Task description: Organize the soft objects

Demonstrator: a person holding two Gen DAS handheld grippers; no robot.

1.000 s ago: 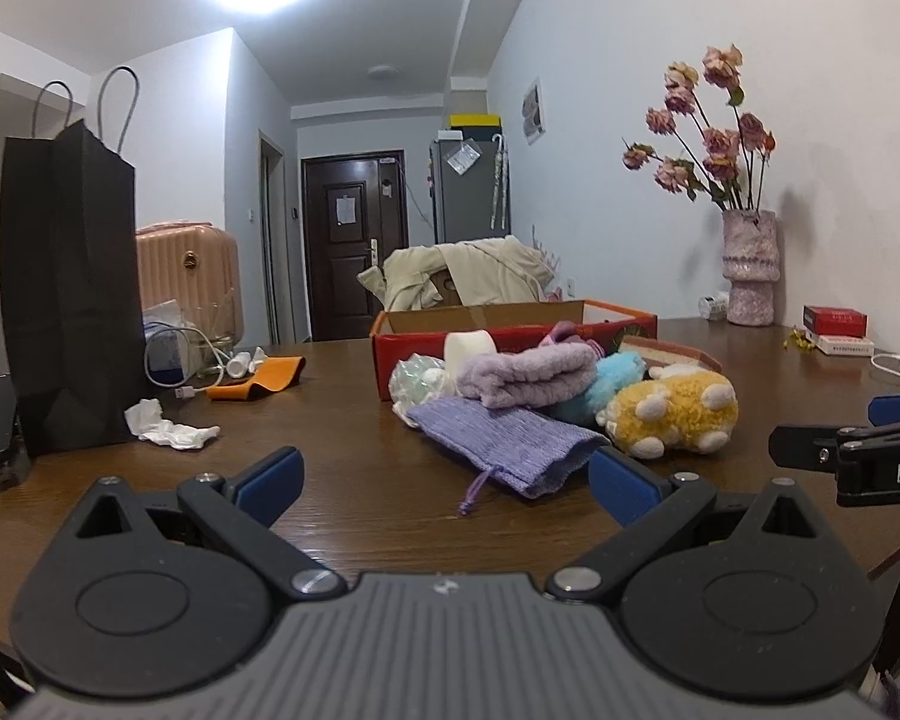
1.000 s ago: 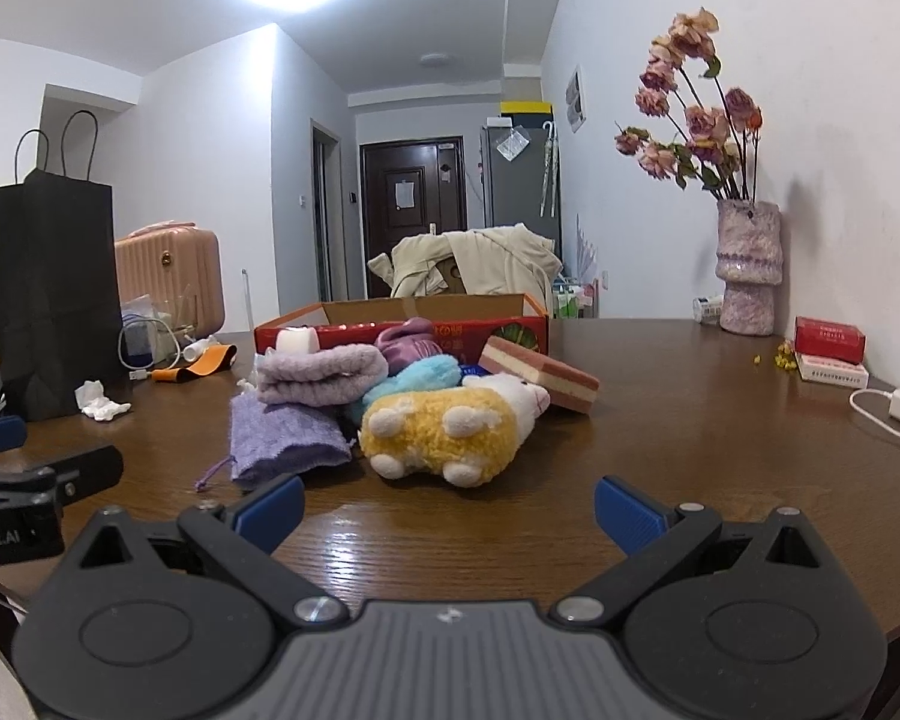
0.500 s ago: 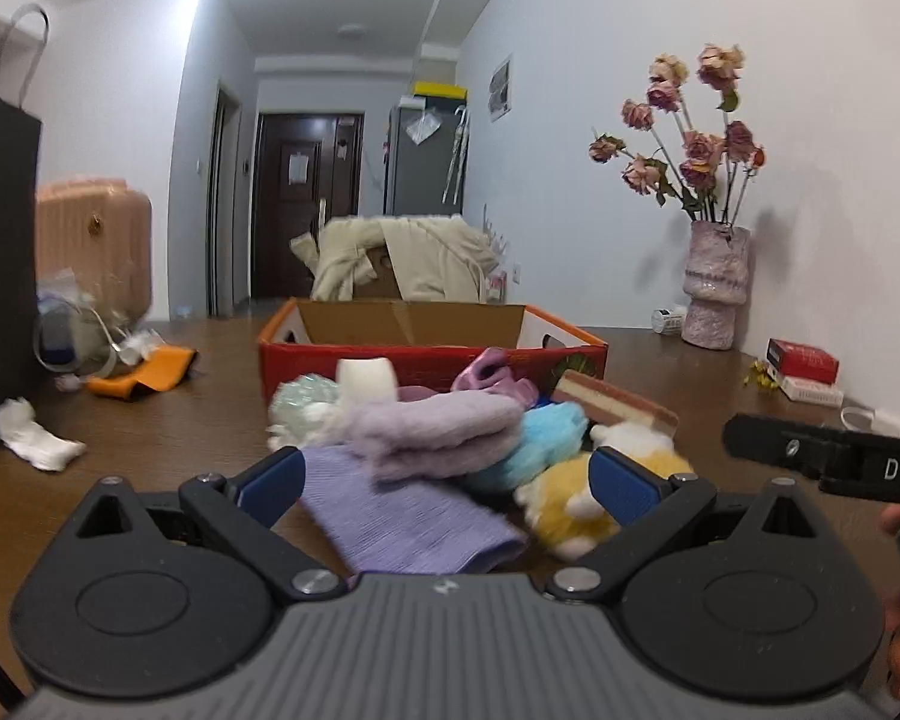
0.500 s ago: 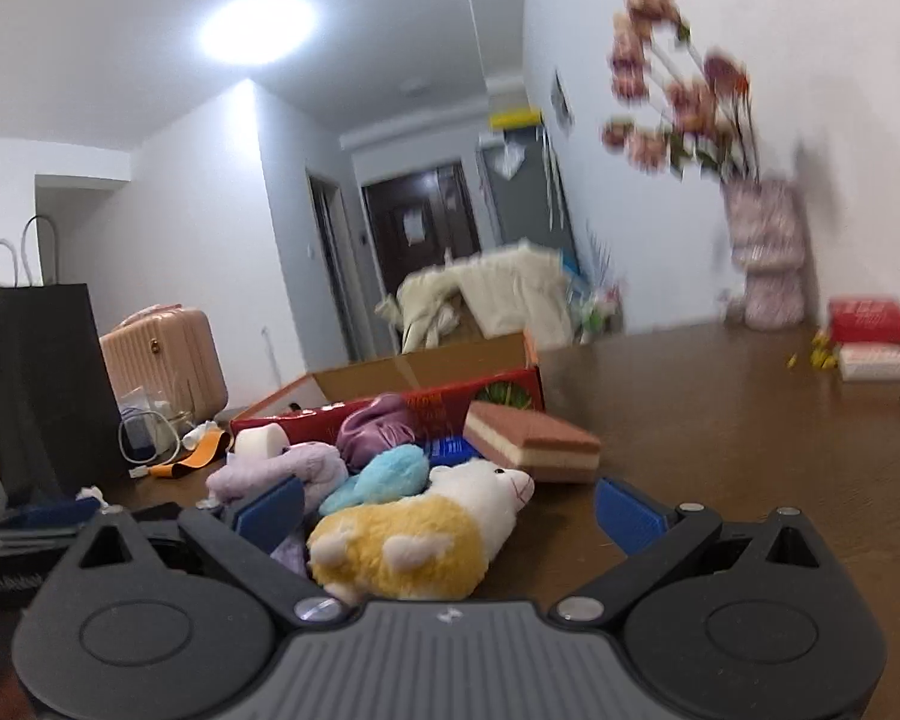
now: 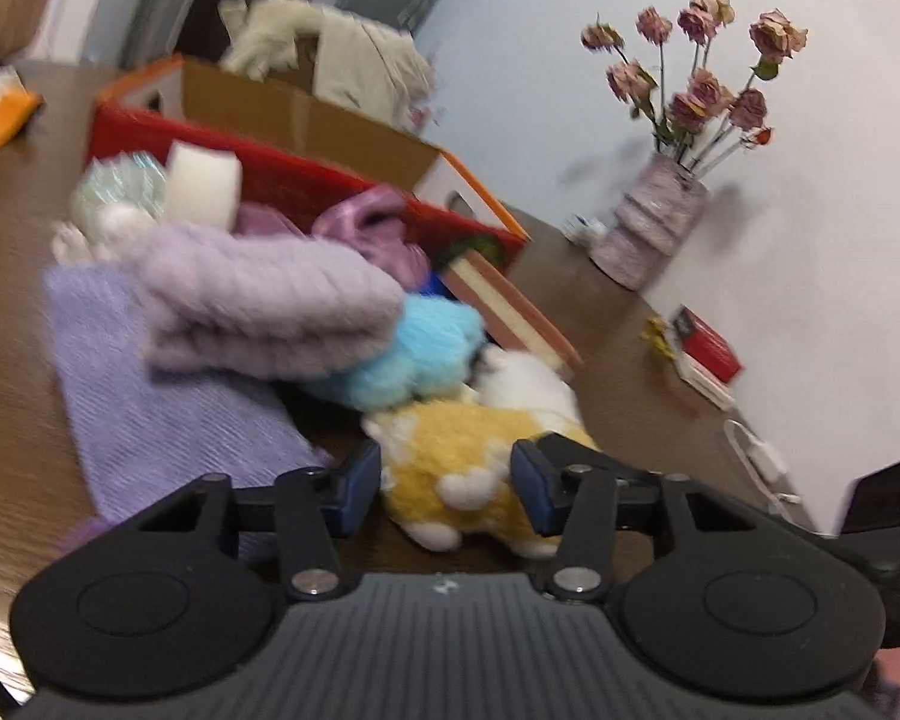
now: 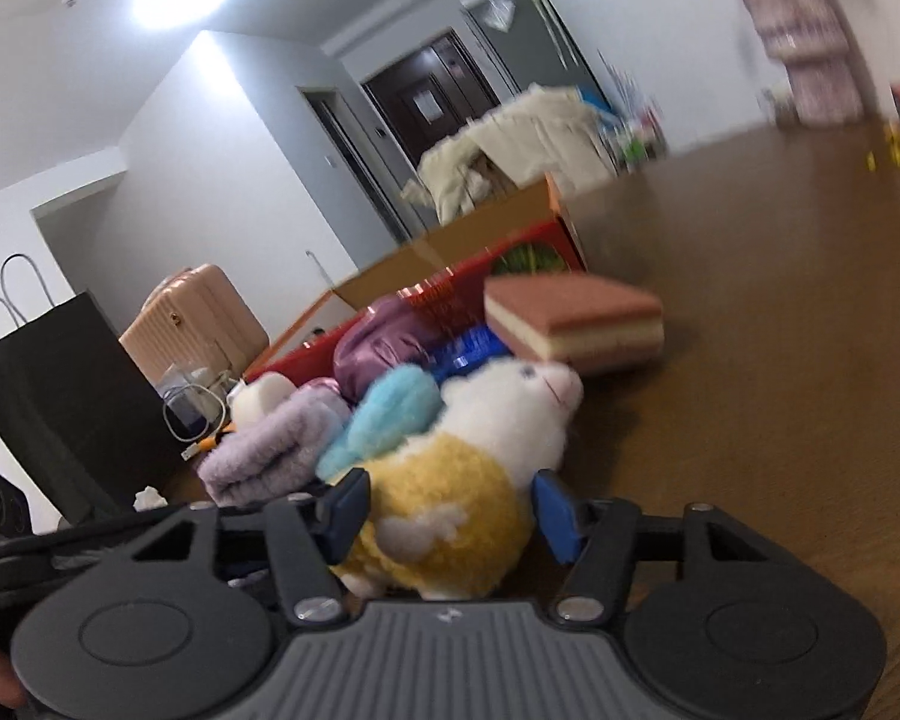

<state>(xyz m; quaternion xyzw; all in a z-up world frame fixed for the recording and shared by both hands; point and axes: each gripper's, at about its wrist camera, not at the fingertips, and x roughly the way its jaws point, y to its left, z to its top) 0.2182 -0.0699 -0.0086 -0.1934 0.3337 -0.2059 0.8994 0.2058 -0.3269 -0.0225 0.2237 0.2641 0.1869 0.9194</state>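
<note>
A yellow and white plush animal point(image 5: 462, 462) lies on the brown table in front of a pile of soft things: a folded lilac towel point(image 5: 264, 306), a light blue plush point(image 5: 420, 354), a purple knit pouch point(image 5: 162, 414) and a pink-and-cream sponge block point(image 5: 510, 312). My left gripper point(image 5: 447, 486) is partly closed with a pad on each side of the plush's rear. My right gripper point(image 6: 450, 510) also straddles the plush point(image 6: 450, 504), its jaws close to its sides. Whether the pads press it is unclear.
A red and orange cardboard box point(image 5: 306, 126) stands open behind the pile. A vase of dried roses point(image 5: 654, 228) and a red book point(image 5: 708, 348) stand at the right by the wall. A black paper bag point(image 6: 60, 408) and a pink suitcase point(image 6: 192, 324) are at the left.
Both grippers have moved forward and down onto the yellow plush. Their jaws have narrowed from wide open to just outside its sides. Both views have tilted.
</note>
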